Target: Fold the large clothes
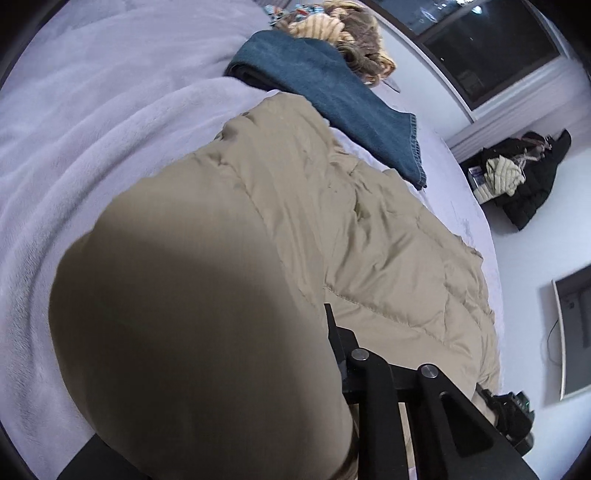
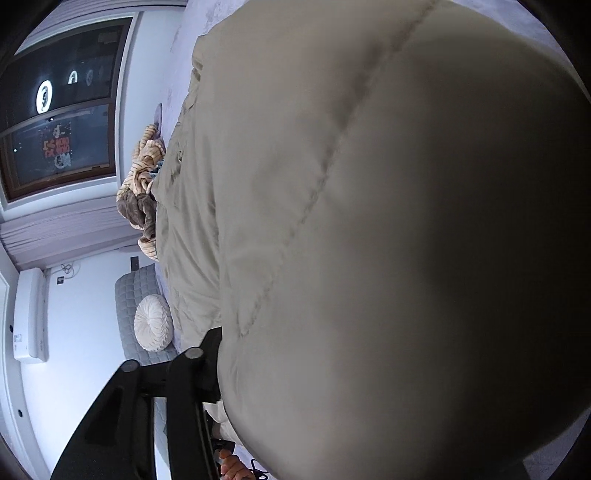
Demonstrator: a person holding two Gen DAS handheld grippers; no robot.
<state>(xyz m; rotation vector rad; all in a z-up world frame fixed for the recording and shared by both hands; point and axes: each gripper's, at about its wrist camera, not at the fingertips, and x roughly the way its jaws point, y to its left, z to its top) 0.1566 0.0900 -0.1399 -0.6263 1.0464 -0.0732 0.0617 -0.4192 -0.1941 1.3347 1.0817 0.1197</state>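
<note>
A tan quilted puffer jacket [image 1: 332,206] lies on a bed [image 1: 74,147] covered with a pale lilac fleece blanket. Its long axis runs alongside the bed's right-hand edge in the left wrist view, and its far end touches a folded pair of blue jeans [image 1: 332,92]. Beyond the jeans, a striped plush heap [image 1: 354,33] sits near the far corner. The blanket to the left of the jacket is bare and wide; on the right the jacket reaches the bed's edge.

The left gripper [image 1: 332,332] is narrowed on a bulging fold of the jacket, which hides one finger. The right gripper [image 2: 218,354] likewise pinches a puffed part of the jacket close to its lens.
</note>
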